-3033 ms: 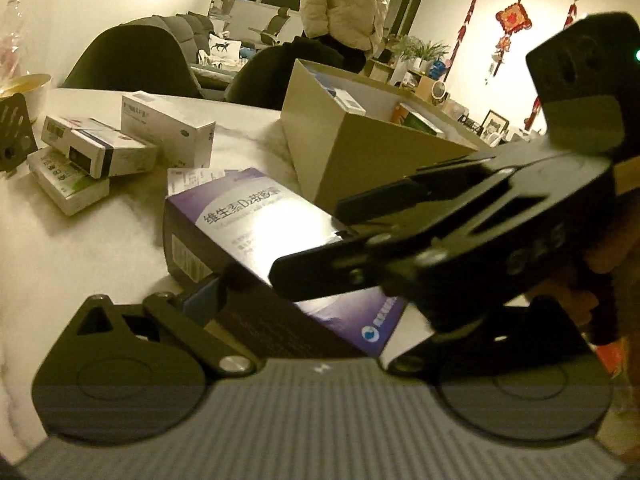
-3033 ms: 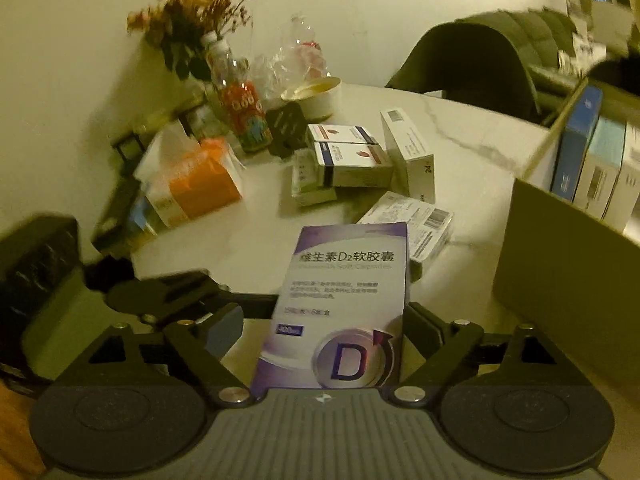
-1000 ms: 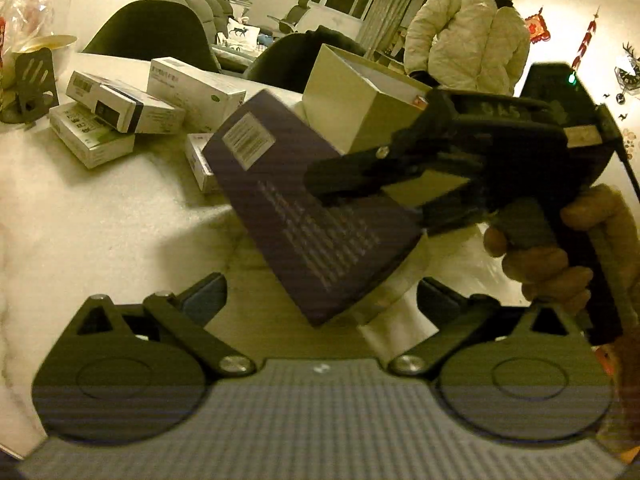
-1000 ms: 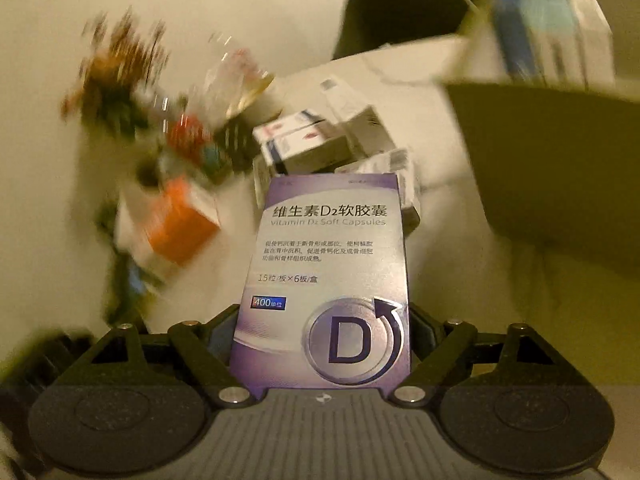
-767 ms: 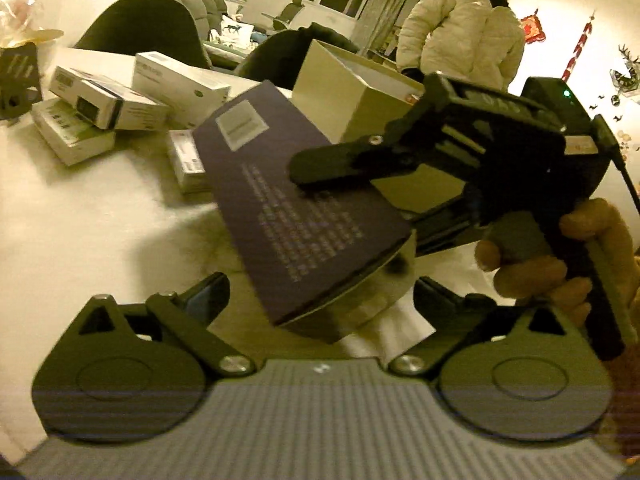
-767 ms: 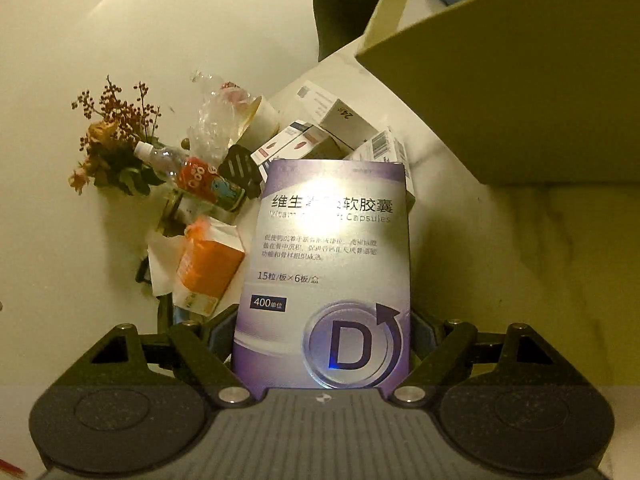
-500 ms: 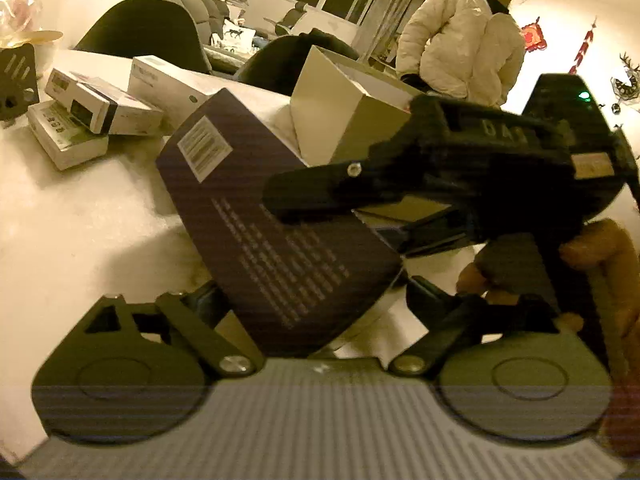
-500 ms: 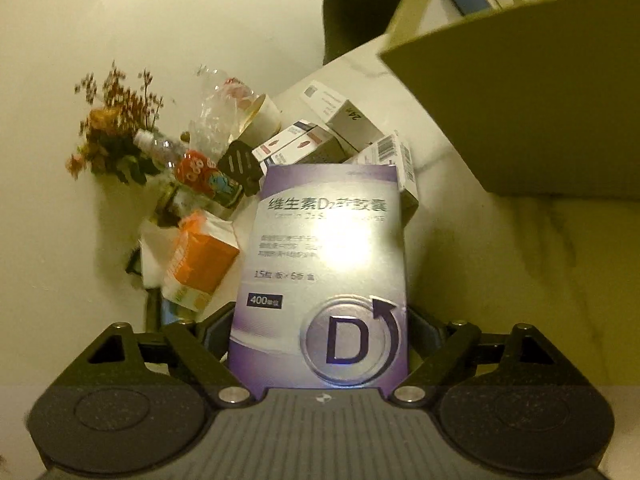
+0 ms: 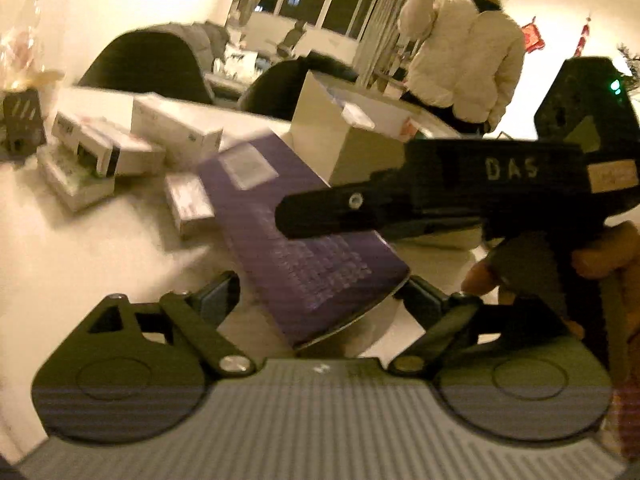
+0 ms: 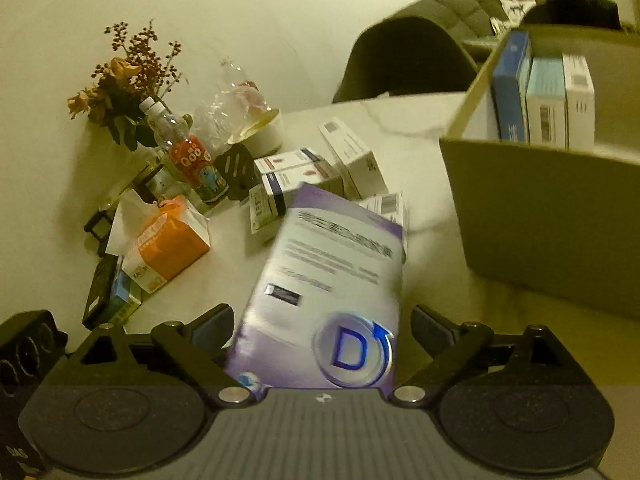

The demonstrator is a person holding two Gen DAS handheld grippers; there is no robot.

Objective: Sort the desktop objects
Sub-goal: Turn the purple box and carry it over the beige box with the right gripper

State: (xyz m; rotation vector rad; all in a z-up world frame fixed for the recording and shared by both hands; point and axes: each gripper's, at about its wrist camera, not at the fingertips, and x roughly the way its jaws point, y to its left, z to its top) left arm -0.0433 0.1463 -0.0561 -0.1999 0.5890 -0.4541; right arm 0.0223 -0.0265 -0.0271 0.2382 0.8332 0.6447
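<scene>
A purple vitamin D capsule box [image 10: 328, 280] hangs tilted and blurred between the fingers of my right gripper [image 10: 322, 320], whose jaws are opening; a gap shows at its right finger. In the left wrist view the same purple box [image 9: 304, 240] shows its dark back, reaching down between the fingers of my left gripper [image 9: 320, 288]. Those jaws are closing. The box's low corner meets the right finger, but a gap stays at the left finger [image 9: 224, 292]. The right gripper's top finger [image 9: 320, 212] lies across the box. An open cardboard box [image 10: 540, 220] stands at the right.
Several white medicine boxes [image 10: 304, 172] lie on the marble table [image 9: 80, 248]. An orange tissue pack [image 10: 168, 248], a small bottle [image 10: 192, 160] and dried flowers [image 10: 124, 76] crowd the wall side. A person in a pale jacket [image 9: 460, 68] stands behind the cardboard box [image 9: 344, 148]. Dark chairs [image 9: 148, 64] line the far edge.
The purple box stood straight in the right gripper; now it leans left with a gap beside it. The left gripper's fingers have drawn in around its lower end.
</scene>
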